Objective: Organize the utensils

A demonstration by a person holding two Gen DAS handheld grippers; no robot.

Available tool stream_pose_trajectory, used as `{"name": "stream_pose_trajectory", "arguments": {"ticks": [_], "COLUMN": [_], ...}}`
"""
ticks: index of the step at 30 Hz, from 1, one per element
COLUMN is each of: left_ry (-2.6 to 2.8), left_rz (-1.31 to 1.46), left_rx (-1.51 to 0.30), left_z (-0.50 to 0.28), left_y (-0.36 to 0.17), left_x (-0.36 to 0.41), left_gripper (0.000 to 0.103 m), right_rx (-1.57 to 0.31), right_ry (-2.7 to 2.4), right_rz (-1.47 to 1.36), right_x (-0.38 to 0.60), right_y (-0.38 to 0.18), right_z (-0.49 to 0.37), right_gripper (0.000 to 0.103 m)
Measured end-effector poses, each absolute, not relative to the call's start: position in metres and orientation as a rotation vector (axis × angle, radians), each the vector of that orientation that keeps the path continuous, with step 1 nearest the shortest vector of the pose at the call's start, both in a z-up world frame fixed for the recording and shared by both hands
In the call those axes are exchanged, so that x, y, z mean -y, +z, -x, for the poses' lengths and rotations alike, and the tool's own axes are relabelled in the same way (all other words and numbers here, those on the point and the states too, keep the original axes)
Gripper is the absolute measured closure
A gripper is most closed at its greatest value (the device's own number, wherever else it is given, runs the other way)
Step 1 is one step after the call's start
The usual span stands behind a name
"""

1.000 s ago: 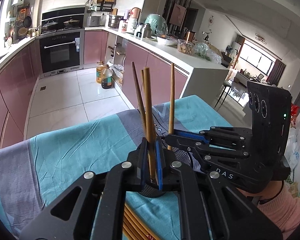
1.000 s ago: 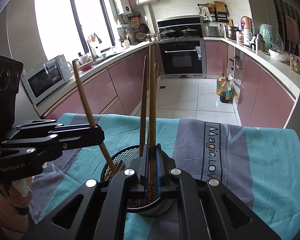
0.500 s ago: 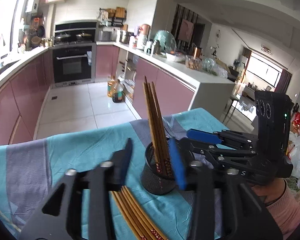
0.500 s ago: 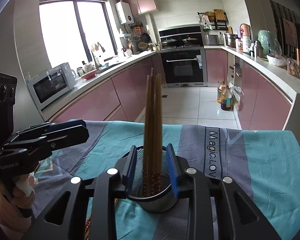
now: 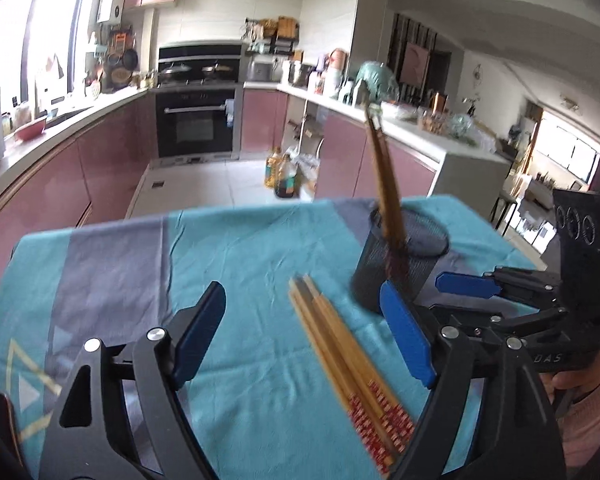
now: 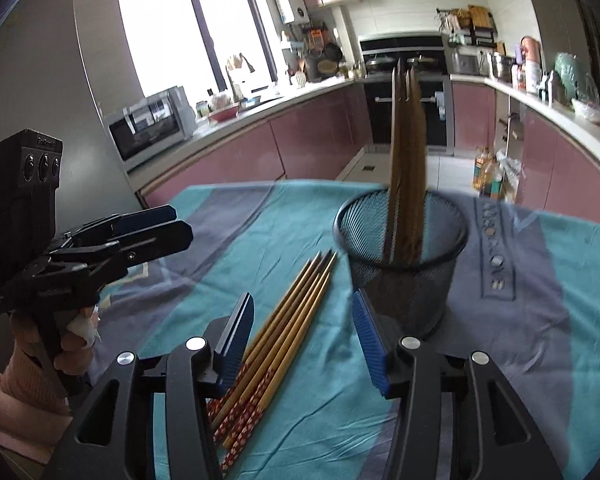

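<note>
A black mesh cup (image 5: 400,276) (image 6: 400,264) stands on the tablecloth with several wooden chopsticks (image 5: 384,184) (image 6: 406,160) upright in it. More chopsticks (image 5: 340,344) (image 6: 284,328) with red patterned ends lie side by side on the cloth, left of the cup. My left gripper (image 5: 304,332) (image 6: 168,226) hangs over those loose chopsticks, its jaws opening wide and pressing on nothing. My right gripper (image 6: 303,336) (image 5: 466,292) is just short of the cup, its jaws also opening. The loose chopsticks show between its blue pads (image 6: 236,332), untouched.
The table wears a teal and grey cloth (image 5: 220,260) whose far edge drops to a tiled floor. Pink kitchen cabinets, an oven (image 5: 198,124) and oil bottles (image 5: 284,176) stand beyond. A microwave (image 6: 148,128) sits on the left counter. A person's hand (image 6: 72,344) holds the left gripper.
Both grippers were shut on chopsticks standing in the cup; they have let go, opened and drawn back from the cup. The released chopsticks now lean together in it.
</note>
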State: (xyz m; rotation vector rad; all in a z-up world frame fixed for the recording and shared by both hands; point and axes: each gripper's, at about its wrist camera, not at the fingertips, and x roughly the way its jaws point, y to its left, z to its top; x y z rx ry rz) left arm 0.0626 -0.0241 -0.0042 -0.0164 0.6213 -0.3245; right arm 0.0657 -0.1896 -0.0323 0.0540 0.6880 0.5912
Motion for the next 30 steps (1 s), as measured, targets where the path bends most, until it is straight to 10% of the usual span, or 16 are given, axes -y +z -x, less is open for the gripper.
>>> {"name": "stream_pose_trajectory", "arguments": {"ticks": [30], "left_ry": [-0.284], "left_rz": [-0.067], "left_rx": [-0.864], "left_z": [-0.075], "left_y": [-0.100], "left_x": [0.045], "left_gripper": [0.030], "right_rx": [-0.821], "right_ry": [0.503], "right_rz": [0.037], "right_x": [0.159], "right_y": [-0.086], "right_z": [-0.061], "right_gripper": [0.054]}}
